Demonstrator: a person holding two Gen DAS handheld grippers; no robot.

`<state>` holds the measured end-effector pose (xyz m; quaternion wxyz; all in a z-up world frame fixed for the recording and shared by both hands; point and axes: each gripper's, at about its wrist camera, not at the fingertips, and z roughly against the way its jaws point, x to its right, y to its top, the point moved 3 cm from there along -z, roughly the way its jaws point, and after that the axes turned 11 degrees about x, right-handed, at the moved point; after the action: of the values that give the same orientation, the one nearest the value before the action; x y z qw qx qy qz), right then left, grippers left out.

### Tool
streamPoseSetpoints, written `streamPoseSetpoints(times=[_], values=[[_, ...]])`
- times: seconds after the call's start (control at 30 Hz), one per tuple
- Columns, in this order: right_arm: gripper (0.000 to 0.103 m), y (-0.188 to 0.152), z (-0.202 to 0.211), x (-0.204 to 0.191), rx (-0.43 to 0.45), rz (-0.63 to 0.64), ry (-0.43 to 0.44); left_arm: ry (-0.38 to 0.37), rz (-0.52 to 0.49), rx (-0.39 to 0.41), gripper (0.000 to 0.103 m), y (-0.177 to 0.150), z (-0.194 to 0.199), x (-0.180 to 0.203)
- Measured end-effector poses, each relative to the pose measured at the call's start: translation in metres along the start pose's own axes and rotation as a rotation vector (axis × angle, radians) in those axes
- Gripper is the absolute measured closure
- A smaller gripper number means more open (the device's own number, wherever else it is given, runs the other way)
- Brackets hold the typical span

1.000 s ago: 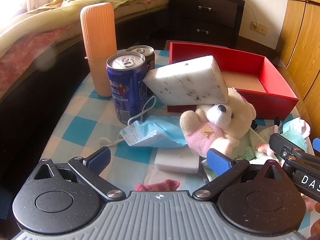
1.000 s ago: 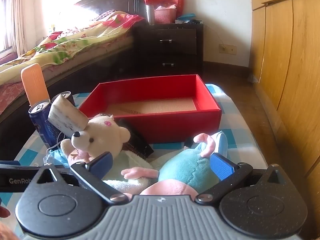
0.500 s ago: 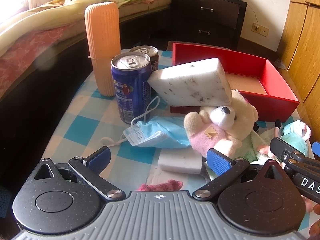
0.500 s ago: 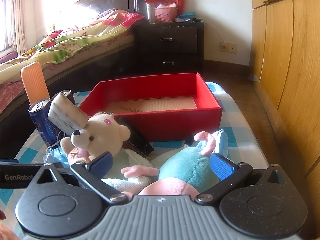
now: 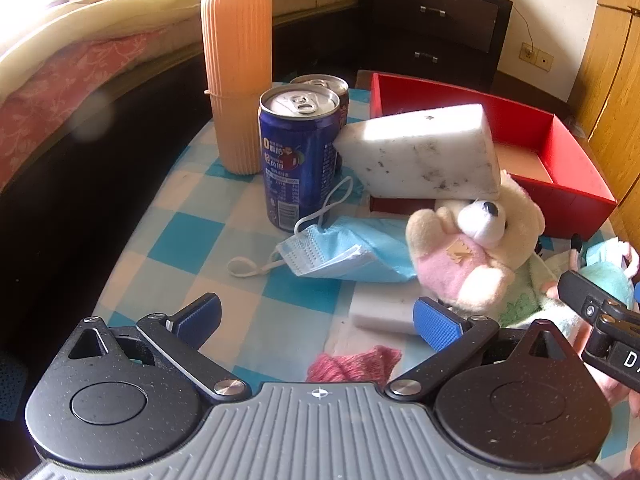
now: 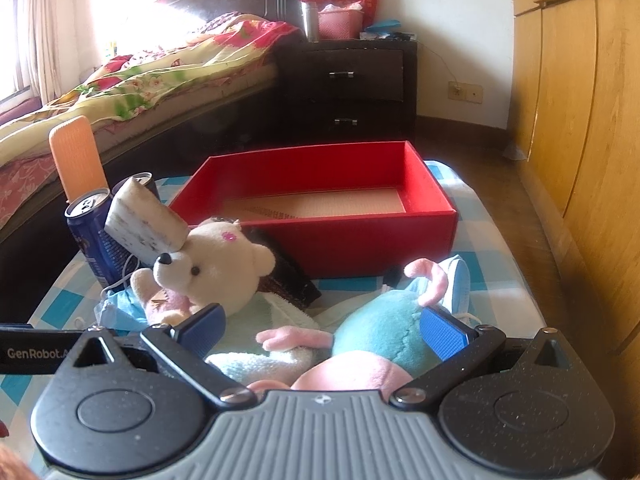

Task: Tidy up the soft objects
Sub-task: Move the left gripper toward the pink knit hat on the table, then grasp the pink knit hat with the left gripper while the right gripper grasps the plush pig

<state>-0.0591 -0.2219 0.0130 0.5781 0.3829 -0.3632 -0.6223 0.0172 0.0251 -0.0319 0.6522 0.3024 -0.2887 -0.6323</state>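
Observation:
A cream and pink teddy bear [image 5: 476,240] sits on the checked table, also in the right wrist view [image 6: 216,268]. A big white sponge [image 5: 420,156] leans on its head. A blue face mask [image 5: 340,252], a small white sponge [image 5: 380,308] and a pink cloth [image 5: 356,364] lie before my open, empty left gripper [image 5: 318,318]. A teal and pink plush toy [image 6: 380,332] lies between the open fingers of my right gripper [image 6: 322,330]. A pale green towel [image 6: 280,320] lies under it. The red box [image 6: 320,216] stands behind.
A blue drink can [image 5: 298,152], a second can [image 5: 320,84] and a tall orange ribbed container [image 5: 236,76] stand at the table's left. A dark object [image 6: 288,280] lies by the box. A bed [image 6: 140,80] and a dark dresser [image 6: 352,84] stand beyond.
My left gripper has moved a little forward and left toward the cans and mask. My right gripper has barely moved. Both stay open.

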Motion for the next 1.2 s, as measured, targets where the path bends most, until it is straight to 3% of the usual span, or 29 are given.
streamPoseSetpoints(times=[0.4,0.9,0.93,1.0,1.03,1.07,1.13,1.2], values=[[0.018,-0.001,0.002,0.015,-0.024,-0.024,-0.011,-0.005,-0.062,-0.046,0.005,-0.012,-0.004,0.009],[0.018,-0.008,0.013,0.023,-0.094,0.015,-0.005,-0.012,-0.059,-0.13,0.008,-0.022,-0.013,0.01],[0.018,-0.008,0.014,0.024,-0.094,0.021,-0.007,-0.014,-0.059,-0.135,0.011,-0.023,-0.014,0.011],[0.018,-0.009,0.016,0.025,-0.1,0.034,-0.01,-0.023,-0.047,-0.159,0.026,-0.026,-0.017,0.011],[0.018,-0.009,0.017,0.027,-0.108,0.038,-0.008,-0.035,-0.03,-0.181,0.048,-0.028,-0.019,0.009],[0.018,-0.01,0.018,0.028,-0.116,0.04,-0.004,-0.044,-0.014,-0.201,0.056,-0.03,-0.021,0.008],[0.018,-0.009,0.019,0.033,-0.133,0.036,0.0,-0.053,-0.014,-0.2,0.064,-0.028,-0.019,0.007],[0.018,-0.009,0.02,0.039,-0.149,0.031,-0.017,-0.056,-0.007,-0.202,0.065,-0.029,-0.018,0.006]])
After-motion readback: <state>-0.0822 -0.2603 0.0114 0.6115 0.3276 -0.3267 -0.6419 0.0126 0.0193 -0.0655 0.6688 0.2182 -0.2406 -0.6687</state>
